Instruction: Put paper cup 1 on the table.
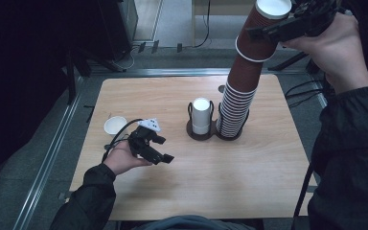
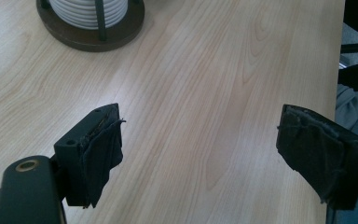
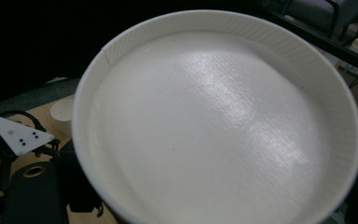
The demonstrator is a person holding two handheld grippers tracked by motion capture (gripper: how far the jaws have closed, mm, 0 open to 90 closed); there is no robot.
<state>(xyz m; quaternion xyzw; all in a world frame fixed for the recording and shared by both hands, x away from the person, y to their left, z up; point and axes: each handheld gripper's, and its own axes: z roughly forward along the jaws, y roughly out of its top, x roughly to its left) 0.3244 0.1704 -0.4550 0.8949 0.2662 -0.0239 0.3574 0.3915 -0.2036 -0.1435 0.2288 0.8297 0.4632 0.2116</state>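
Observation:
A tall stack of upturned brown paper cups [image 1: 237, 98] stands in the right ring of a dark double holder [image 1: 214, 133] at mid-table. My right gripper [image 1: 268, 29] is high at the top right, shut on the topmost brown cup [image 1: 261, 36], which is raised partly off the stack. That cup's white bottom [image 3: 223, 126] faces the camera in the right gripper view. A white cup stack [image 1: 201, 115] sits in the holder's left ring. My left gripper [image 1: 165, 158] hovers low over the table's left half, open with nothing between its jaws [image 2: 200, 154].
A single small white cup [image 1: 115, 125] stands upright near the table's left edge, behind the left hand. The holder's base [image 2: 121, 32] lies ahead of the left gripper. Cables and chair legs crowd the floor beyond the table's far edge.

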